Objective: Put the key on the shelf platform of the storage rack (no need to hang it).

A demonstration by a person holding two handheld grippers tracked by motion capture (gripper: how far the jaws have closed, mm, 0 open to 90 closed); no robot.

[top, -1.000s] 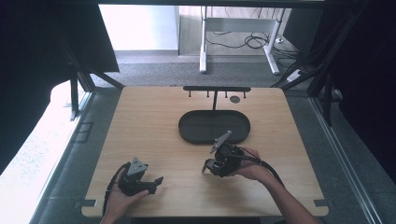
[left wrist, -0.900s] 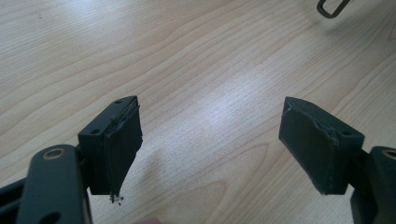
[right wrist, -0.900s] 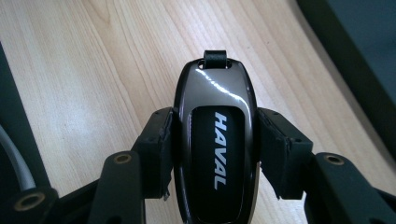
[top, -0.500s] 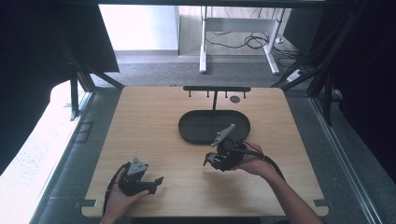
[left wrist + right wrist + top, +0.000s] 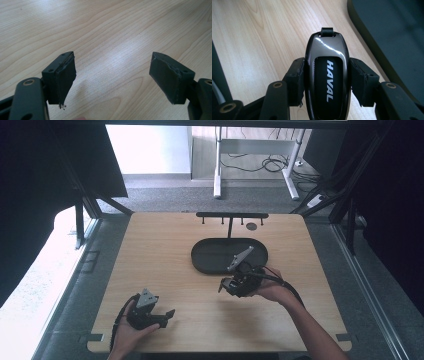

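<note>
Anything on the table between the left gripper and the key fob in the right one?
No: high view shows bare table between left gripper and right gripper.

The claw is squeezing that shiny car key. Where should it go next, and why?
Probably a short carry over the rim of the black tray and then down. The right claw is shut on the car key, held above the table, and the tray's edge lies just beside it. The left claw rests open, holding nothing.

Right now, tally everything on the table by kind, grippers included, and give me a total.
Grippers: 2, left gripper open, right gripper shut on the key fob
Key fob: 1
Black oval tray: 1
Black hook rack: 1
Small round disc: 1
Total: 6
</note>
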